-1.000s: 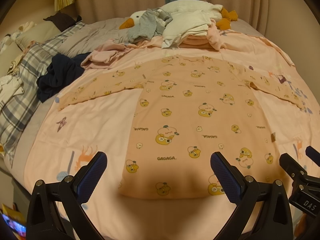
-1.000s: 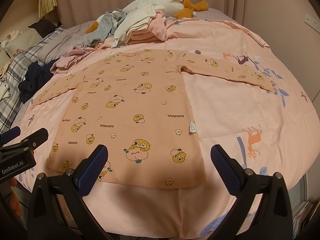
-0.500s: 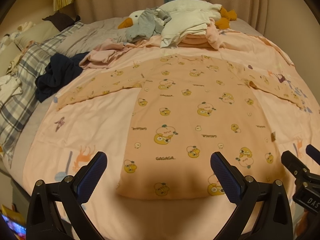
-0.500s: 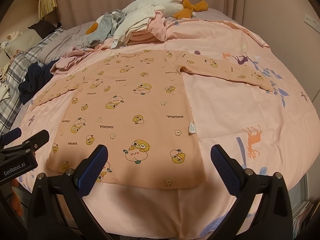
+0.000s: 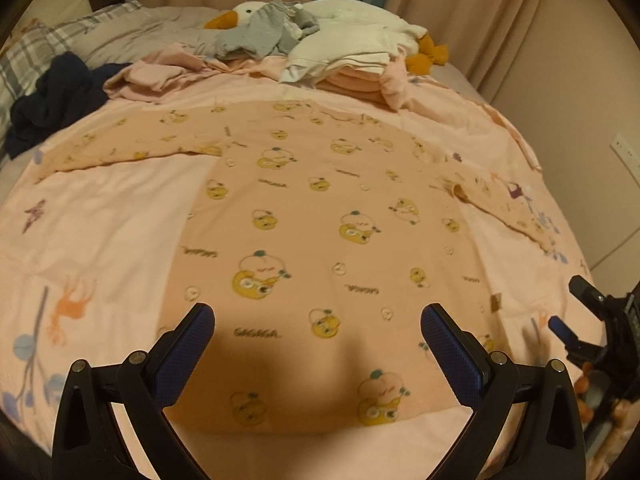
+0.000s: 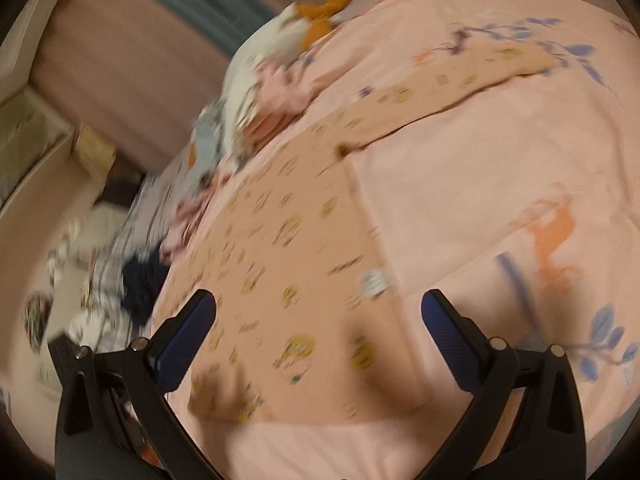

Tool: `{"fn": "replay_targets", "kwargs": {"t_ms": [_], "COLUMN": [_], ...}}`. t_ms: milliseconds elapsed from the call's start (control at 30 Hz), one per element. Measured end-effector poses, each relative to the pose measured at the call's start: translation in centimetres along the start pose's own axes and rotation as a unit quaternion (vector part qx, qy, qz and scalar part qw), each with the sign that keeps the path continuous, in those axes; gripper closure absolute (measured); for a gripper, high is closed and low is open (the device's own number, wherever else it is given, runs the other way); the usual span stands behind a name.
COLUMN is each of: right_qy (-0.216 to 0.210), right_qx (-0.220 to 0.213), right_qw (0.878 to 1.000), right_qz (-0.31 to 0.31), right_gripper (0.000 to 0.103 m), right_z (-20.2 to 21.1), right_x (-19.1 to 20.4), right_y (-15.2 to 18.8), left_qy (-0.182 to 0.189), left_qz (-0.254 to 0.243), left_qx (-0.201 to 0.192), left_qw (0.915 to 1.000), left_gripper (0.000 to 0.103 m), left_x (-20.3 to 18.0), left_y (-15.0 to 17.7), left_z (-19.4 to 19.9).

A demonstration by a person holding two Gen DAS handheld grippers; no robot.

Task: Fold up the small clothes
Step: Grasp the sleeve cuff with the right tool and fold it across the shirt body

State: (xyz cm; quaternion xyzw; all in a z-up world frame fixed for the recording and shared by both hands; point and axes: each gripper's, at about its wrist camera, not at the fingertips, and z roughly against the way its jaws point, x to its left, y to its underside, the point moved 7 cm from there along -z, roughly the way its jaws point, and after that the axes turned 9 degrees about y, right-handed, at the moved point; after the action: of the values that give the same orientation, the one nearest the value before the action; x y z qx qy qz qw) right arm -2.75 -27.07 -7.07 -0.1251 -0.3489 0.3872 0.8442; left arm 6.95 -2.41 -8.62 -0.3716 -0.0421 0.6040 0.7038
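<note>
An orange long-sleeved shirt (image 5: pixel 320 248) printed with yellow cartoon figures lies flat on the pink bed cover, both sleeves spread out. It also shows, blurred and tilted, in the right wrist view (image 6: pixel 288 264). My left gripper (image 5: pixel 318 332) is open and empty, low over the shirt's near hem. My right gripper (image 6: pixel 318 316) is open and empty over the hem's right part; it also appears at the right edge of the left wrist view (image 5: pixel 588 320).
A pile of clothes (image 5: pixel 352 64) and a white goose plush (image 5: pixel 256 16) lie at the far side of the bed. A dark navy garment (image 5: pixel 56 96) and plaid bedding (image 5: pixel 24 52) sit at the far left. A wall (image 5: pixel 580 80) stands on the right.
My left gripper has moved forward and lower over the shirt hem. My right gripper has swung and rolled sharply, so its view is tilted and blurred. Both stay open.
</note>
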Motion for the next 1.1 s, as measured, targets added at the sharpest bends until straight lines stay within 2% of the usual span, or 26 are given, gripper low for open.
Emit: {"fn": "replay_targets", "kwargs": {"t_ms": [167, 267, 467, 600, 700, 800, 867, 900, 967, 1000, 1033, 1067, 1100], "right_qy": [0.015, 0.022, 0.048, 0.04, 0.038, 0.048, 0.053, 0.058, 0.086, 0.1, 0.116, 0.124, 0.124], "right_qx": [-0.04, -0.045, -0.059, -0.081, -0.099, -0.119, -0.125, -0.125, -0.117, -0.114, -0.111, -0.11, -0.108], "right_qw": [0.998, 0.994, 0.983, 0.975, 0.968, 0.958, 0.955, 0.955, 0.957, 0.958, 0.958, 0.957, 0.958], "right_qz": [-0.041, -0.099, -0.17, -0.205, -0.227, -0.255, -0.265, -0.264, -0.25, -0.244, -0.239, -0.238, -0.237], "right_gripper": [0.0, 0.0, 0.001, 0.003, 0.008, 0.021, 0.038, 0.043, 0.07, 0.078, 0.09, 0.095, 0.095], "right_z": [-1.1, -3.3, -6.8, -8.2, -8.9, -9.4, -9.5, -9.6, -9.9, -10.0, -10.0, -10.0, -10.2], "right_x": [-3.9, -7.5, -12.3, -13.7, -14.8, -16.4, -17.2, -17.6, -18.1, -18.4, -18.9, -19.2, -19.2], "right_y": [-4.6, -8.2, -13.8, -17.0, -19.0, -20.8, -21.5, -21.7, -22.1, -22.2, -22.3, -22.4, -22.6], "left_qy": [0.033, 0.044, 0.016, 0.008, 0.0, -0.006, -0.013, -0.015, -0.019, -0.022, -0.025, -0.026, -0.026], "left_qz": [0.01, 0.014, 0.021, 0.034, 0.039, 0.044, 0.046, 0.047, 0.05, 0.053, 0.055, 0.058, 0.061], "left_qx": [-0.007, -0.017, -0.021, -0.016, -0.012, -0.006, -0.002, -0.001, 0.0, 0.0, 0.001, 0.002, 0.001], "left_qw": [0.9994, 0.9988, 0.9994, 0.9993, 0.9992, 0.999, 0.9988, 0.9988, 0.9986, 0.9984, 0.9982, 0.998, 0.9978], "left_gripper": [0.001, 0.001, 0.001, 0.001, 0.001, 0.001, 0.001, 0.001, 0.001, 0.001, 0.001, 0.001, 0.001], "left_x": [-0.4, -0.3, 0.9, 1.9, 2.4, 2.8, 3.1, 3.3, 3.6, 3.9, 4.2, 4.3, 4.6], "left_y": [-1.2, -2.3, -4.8, -5.7, -6.1, -6.3, -6.4, -6.4, -6.6, -6.7, -6.7, -6.7, -6.7], "left_z": [-0.8, -1.1, -2.6, -3.8, -4.6, -5.2, -5.6, -5.8, -5.9, -5.9, -5.9, -5.9, -5.8]}}
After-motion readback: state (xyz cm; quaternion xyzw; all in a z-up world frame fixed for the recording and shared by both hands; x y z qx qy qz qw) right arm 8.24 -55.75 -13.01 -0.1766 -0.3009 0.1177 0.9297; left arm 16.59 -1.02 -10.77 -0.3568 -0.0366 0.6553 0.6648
